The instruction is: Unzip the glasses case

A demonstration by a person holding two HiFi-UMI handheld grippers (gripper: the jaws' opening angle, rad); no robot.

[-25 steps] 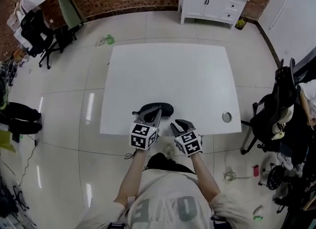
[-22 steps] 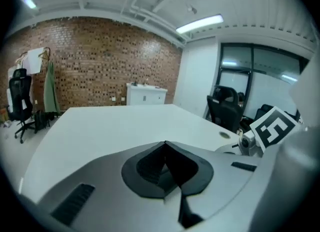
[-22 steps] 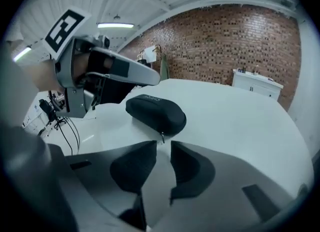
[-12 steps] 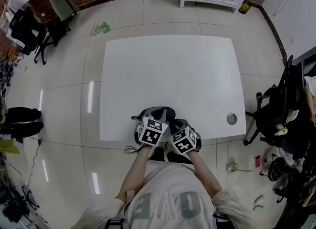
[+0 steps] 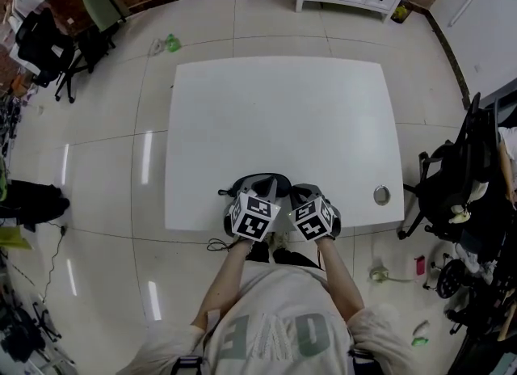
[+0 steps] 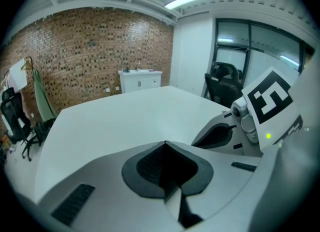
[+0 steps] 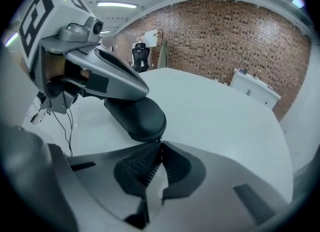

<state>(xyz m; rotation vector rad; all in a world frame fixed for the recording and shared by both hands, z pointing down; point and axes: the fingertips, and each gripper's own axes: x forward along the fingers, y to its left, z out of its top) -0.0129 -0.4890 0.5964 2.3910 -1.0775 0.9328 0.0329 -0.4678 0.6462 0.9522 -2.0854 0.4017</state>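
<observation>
The white bench [image 5: 283, 115] fills the middle of the head view. On it the glasses case [image 7: 137, 116] lies close to the near edge, about midway along it. The case is a dark, smooth, oval shell with rounded ends. It lies flat and looks closed.

A second ago both grippers hung back at the near edge, and the whole case showed ahead of the left one. Since then both have come forward onto it. Over the last half second the right one has also shifted a little to the right and further in. The case itself seems to lie where it lay before.

The left gripper [image 6: 165, 144] has its jaws brought fully together, tips meeting, with nothing to be seen between them. In the right gripper view it reaches over the top of the case from the near side. It covers much of the lid, though I cannot tell whether it presses on it. The case does not show in the left gripper view.

The right gripper [image 7: 160, 143] sits just beside the left, at the right end of the case. Its jaws are also closed tip to tip. The tips touch the rim of the case at that end. I cannot tell whether a zip pull is caught between them.
</observation>
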